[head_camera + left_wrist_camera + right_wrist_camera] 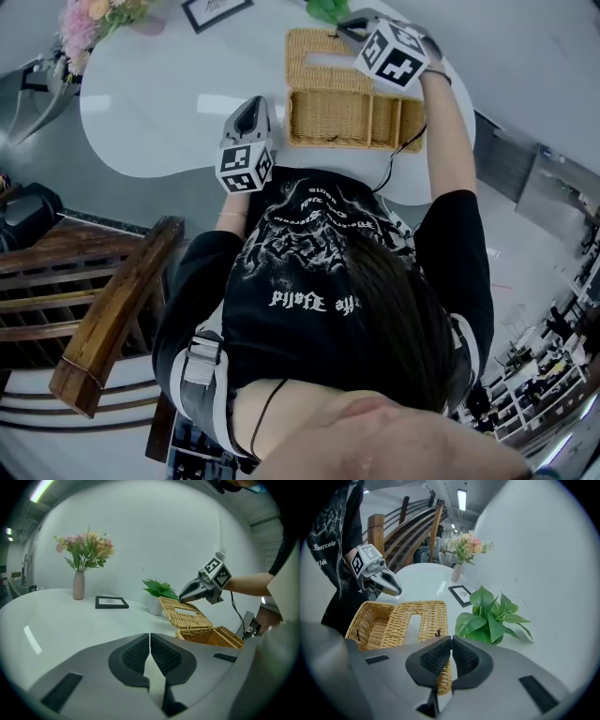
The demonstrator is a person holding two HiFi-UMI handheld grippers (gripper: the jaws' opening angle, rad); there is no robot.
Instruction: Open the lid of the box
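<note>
Pinching the lid edge: right gripper. Lid woven wicker, slotted, tilted back off the box, just ahead of left gripper, pressed together, empty. Picture frame print unreadable.

White glossy table across the top of the head view, rounded at the edge, streaked with reflected light. Grey floor at upper right. Curved wooden railing at left, dark brown, with thick rails. Cluttered shelves at lower right, too small to make out. Plain white wall filling the left gripper view behind the table. Lit ceiling strip light at top centre of the right gripper view.
</note>
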